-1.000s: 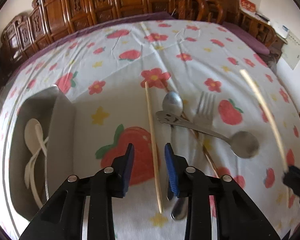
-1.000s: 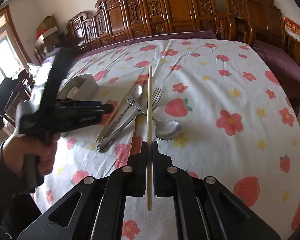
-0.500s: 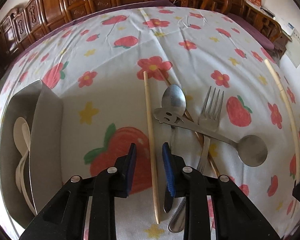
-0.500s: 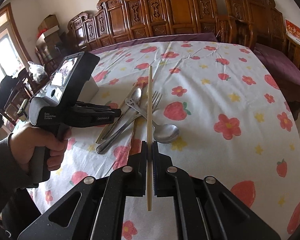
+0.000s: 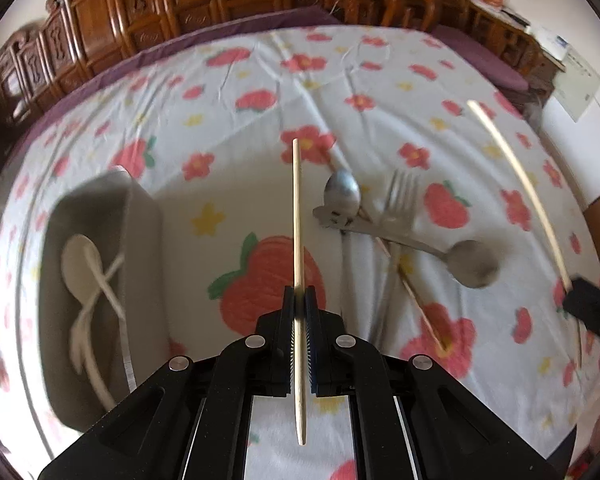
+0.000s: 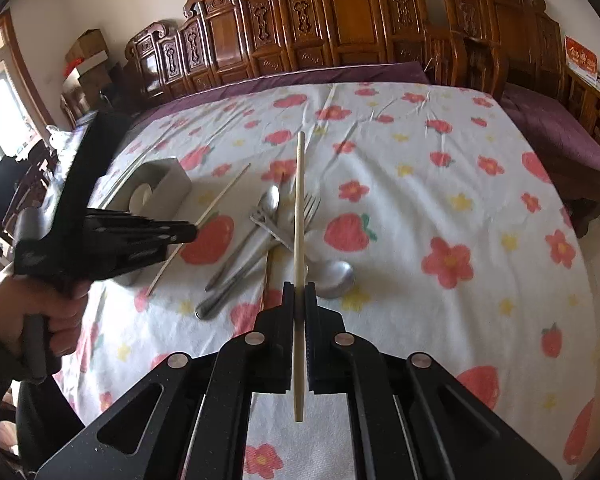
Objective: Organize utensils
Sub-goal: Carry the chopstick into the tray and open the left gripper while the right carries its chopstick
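My left gripper [image 5: 299, 294] has its jaws closing tight on a pale wooden chopstick [image 5: 297, 216], which hangs above the flowered tablecloth. My right gripper [image 6: 299, 290] is shut on a second pale chopstick [image 6: 299, 200], held over the utensil pile. In the right wrist view the left gripper [image 6: 192, 232] hovers beside the grey tray [image 6: 176, 188] with its chopstick [image 6: 224, 194] sticking out both ways. On the cloth lie a metal spoon [image 5: 342, 192], a fork [image 5: 402, 196], a round-bowled spoon [image 5: 474, 264] and a brown chopstick [image 5: 420, 308], crossed over each other.
The grey tray [image 5: 140, 248] at the left holds white plastic spoons [image 5: 80, 264]. Carved wooden chairs [image 6: 340, 32] line the table's far edge. A person's hand [image 6: 56, 312] grips the left tool's handle. A purple seat [image 6: 556, 132] stands to the right.
The left jaws have shut on the chopstick that lay between them and raised it off the cloth. The right gripper has kept still with its chopstick.
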